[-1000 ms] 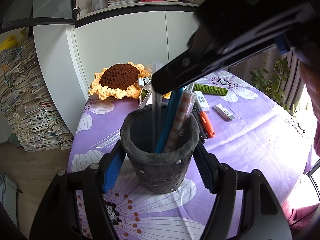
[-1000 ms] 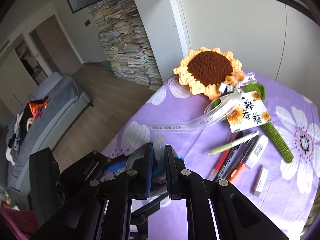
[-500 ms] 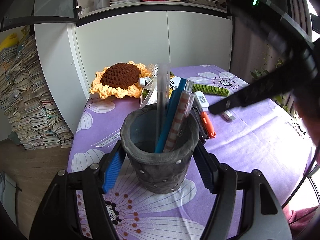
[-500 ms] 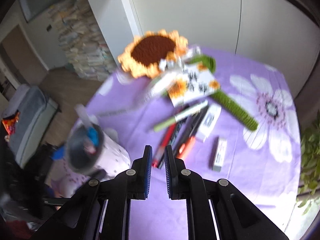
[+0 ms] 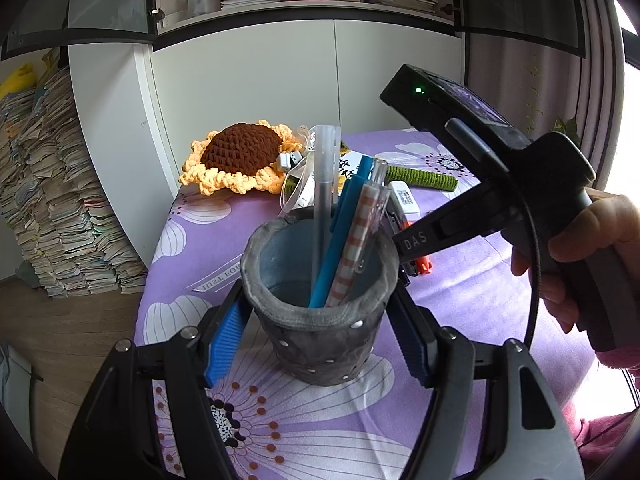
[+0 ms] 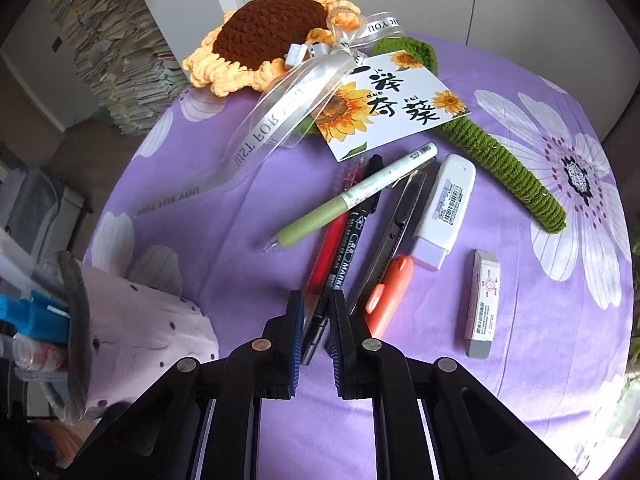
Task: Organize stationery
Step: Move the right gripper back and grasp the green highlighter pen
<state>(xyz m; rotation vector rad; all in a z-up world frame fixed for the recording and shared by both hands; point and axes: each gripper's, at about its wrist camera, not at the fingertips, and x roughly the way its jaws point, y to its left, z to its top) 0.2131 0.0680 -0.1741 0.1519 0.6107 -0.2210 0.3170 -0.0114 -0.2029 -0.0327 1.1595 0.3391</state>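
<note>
A grey felt pen holder (image 5: 324, 312) stands between my left gripper's (image 5: 320, 332) blue pads and holds a clear pen, a blue pen and a checked pen. The holder shows at the left of the right wrist view (image 6: 132, 336). My right gripper (image 6: 316, 312) hovers low over the loose stationery with its jaws a narrow gap apart and nothing between them. Under it lie a black marker (image 6: 340, 256), a red pen (image 6: 326, 252), a green pen (image 6: 352, 200), a black-and-orange utility knife (image 6: 392, 252), a correction tape (image 6: 444, 212) and an eraser (image 6: 486, 304).
A crocheted sunflower (image 6: 264, 36) with a green stem (image 6: 504, 160), a ribbon and a printed card (image 6: 388, 104) lies at the far side of the purple flowered tablecloth (image 6: 520, 360). White cupboards and stacks of books stand behind the table.
My right gripper has left the pen holder, where it stood over the clear pen, and swung right and down to the loose pens. The left gripper and holder have not moved.
</note>
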